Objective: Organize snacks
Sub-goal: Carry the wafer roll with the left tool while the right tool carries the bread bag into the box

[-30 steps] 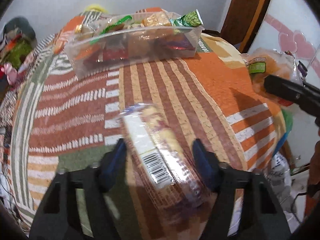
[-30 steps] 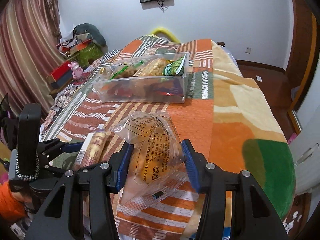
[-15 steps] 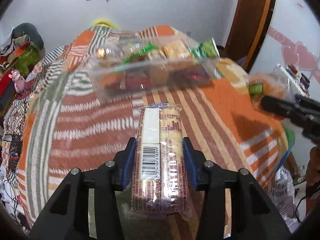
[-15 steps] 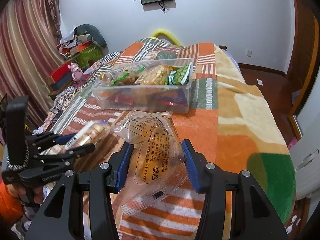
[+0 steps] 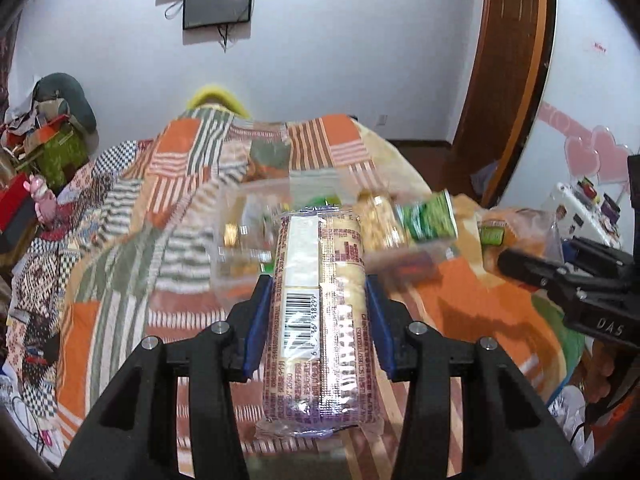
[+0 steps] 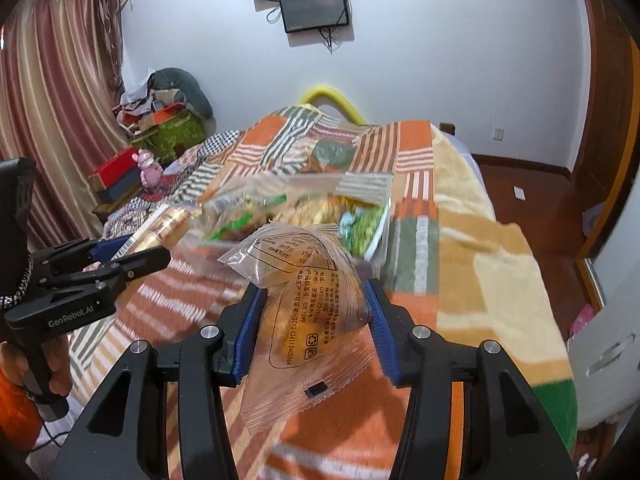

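The left hand-held gripper (image 5: 319,312) pinched a long cracker pack (image 5: 320,312) lengthwise between its blue pads, lifted above the bed's patchwork blanket (image 5: 120,280). The right hand-held gripper (image 6: 310,320) was clamped on a clear bag of bread (image 6: 308,304), also off the blanket. Just beyond both sat the clear plastic bin (image 6: 376,244), blurred, with snack packets inside.

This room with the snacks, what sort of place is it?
Most likely a home bedroom: a bed under a patchwork blanket, striped curtains, and a wall-mounted screen.
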The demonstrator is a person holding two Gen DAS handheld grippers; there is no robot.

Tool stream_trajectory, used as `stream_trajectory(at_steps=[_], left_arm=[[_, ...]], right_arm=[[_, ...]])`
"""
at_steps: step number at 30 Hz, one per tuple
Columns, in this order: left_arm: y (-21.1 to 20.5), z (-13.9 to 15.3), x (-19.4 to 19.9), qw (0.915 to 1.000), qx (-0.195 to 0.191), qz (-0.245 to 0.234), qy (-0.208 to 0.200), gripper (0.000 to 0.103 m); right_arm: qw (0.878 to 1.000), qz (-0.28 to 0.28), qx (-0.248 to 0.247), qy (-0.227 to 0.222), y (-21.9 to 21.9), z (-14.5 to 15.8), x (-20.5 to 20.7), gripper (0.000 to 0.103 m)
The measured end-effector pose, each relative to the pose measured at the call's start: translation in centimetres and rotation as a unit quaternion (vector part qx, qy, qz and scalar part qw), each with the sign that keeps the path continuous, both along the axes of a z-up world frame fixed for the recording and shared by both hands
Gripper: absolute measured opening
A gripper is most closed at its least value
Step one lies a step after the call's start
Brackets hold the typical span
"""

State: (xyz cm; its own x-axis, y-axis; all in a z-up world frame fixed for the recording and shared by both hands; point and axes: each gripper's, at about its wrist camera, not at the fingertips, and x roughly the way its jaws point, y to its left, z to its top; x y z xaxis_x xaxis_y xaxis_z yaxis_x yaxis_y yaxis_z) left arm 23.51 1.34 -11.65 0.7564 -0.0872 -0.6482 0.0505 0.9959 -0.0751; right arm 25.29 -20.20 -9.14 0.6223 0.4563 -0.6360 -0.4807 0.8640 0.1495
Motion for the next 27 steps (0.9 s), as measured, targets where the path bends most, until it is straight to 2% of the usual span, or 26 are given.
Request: stream_trajectory(at_steps=[11, 20, 27], left_arm=[[1.2, 1.1, 5.1, 0.9997, 0.003, 0.006, -0.023, 0.045], [2.7, -0.5, 9.1, 0.9997, -0.008, 0.022, -0.009, 0.045], [2.8, -1.8, 11.3, 0.9996, 0.004, 0.026, 0.001, 0.045]], right_arm=[[1.0, 0.0, 0.011, -0.018, 3.0, 0.6, 4.9, 0.046], [1.0, -0.001, 0.002, 0.014, 5.6, -1.5, 8.9, 0.047], [0.999, 0.011, -0.007, 0.03, 7.7, -2.6, 10.1, 0.047]])
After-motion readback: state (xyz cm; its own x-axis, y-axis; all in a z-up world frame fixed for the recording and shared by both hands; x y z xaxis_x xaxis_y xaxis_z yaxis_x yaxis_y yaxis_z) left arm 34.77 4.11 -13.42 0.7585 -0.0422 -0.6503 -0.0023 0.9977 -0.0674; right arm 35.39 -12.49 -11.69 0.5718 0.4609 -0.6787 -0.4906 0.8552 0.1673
